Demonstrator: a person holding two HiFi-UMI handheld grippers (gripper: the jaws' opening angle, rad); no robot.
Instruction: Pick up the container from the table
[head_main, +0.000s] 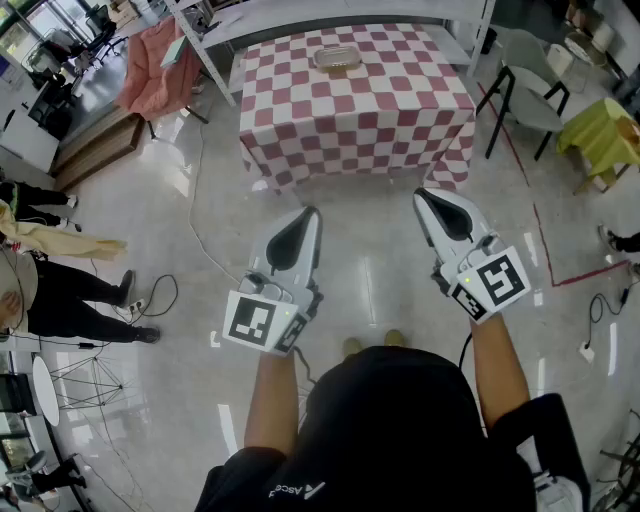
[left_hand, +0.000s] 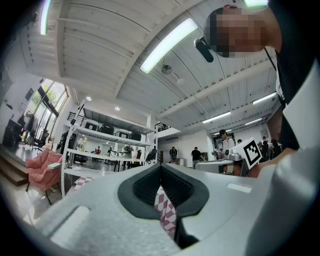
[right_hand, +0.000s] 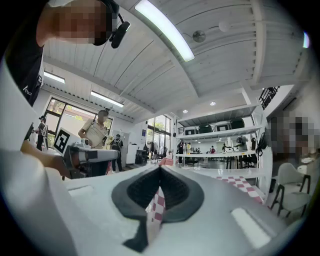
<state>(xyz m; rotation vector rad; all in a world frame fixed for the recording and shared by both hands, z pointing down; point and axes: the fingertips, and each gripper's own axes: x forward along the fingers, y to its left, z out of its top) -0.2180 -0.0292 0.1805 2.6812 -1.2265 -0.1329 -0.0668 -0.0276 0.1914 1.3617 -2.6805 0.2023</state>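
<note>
A shallow clear container (head_main: 337, 59) lies near the far edge of a table (head_main: 400, 120) covered with a red-and-white checked cloth. My left gripper (head_main: 311, 213) is held out over the floor, well short of the table's near edge, jaws shut with nothing between them. Level with it and to its right, my right gripper (head_main: 420, 197) is also shut and empty. In the left gripper view the shut gripper (left_hand: 160, 166) shows only a strip of checked cloth (left_hand: 165, 212) through its slot. The right gripper view shows the shut gripper (right_hand: 160, 168) and the same cloth (right_hand: 156, 210).
A white shelving rack (head_main: 300, 15) stands behind the table. Chairs (head_main: 535, 85) and a yellow-green cloth (head_main: 605, 135) are at the right, a pink draped chair (head_main: 155, 65) at the left. A person (head_main: 60, 300) stands on the glossy floor at far left, with cables nearby.
</note>
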